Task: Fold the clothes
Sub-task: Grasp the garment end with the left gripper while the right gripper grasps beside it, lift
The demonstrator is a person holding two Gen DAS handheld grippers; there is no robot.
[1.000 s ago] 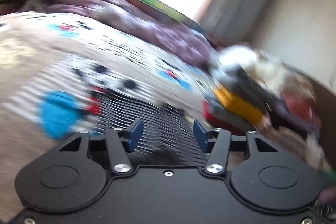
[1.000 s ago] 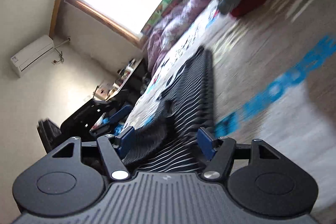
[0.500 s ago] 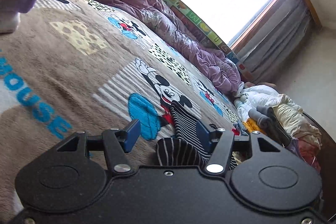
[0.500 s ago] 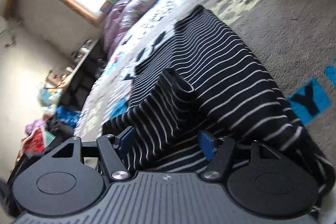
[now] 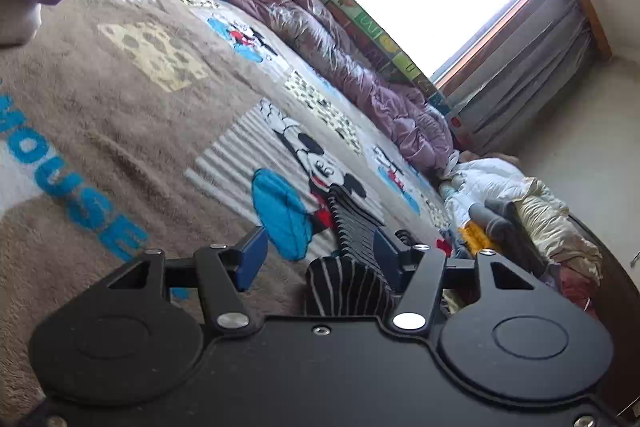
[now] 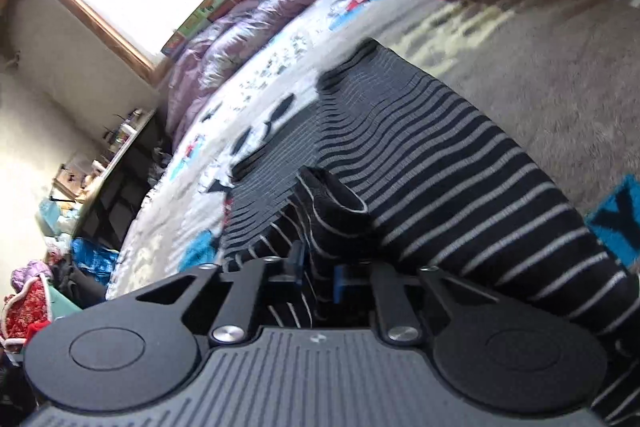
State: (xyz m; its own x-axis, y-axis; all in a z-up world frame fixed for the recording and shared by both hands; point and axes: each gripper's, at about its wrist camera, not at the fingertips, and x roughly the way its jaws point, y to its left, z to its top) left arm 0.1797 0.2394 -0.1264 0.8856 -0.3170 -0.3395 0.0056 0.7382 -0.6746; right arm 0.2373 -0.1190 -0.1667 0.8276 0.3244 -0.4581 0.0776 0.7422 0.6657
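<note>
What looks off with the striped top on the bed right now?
The striped top isn't lying flat: a fold stands bunched up where the right tool pinches it. The left tool is open, with striped fabric between its fingers, ungripped.

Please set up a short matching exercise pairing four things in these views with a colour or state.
Things:
1. left gripper
2. right gripper
3. quilt
4. striped garment

Descriptions:
A. purple, bunched below the window
B. open
C. navy with pale stripes, lying on the blanket
D. shut on a fold of cloth

Pairs: 1-B, 2-D, 3-A, 4-C
</note>
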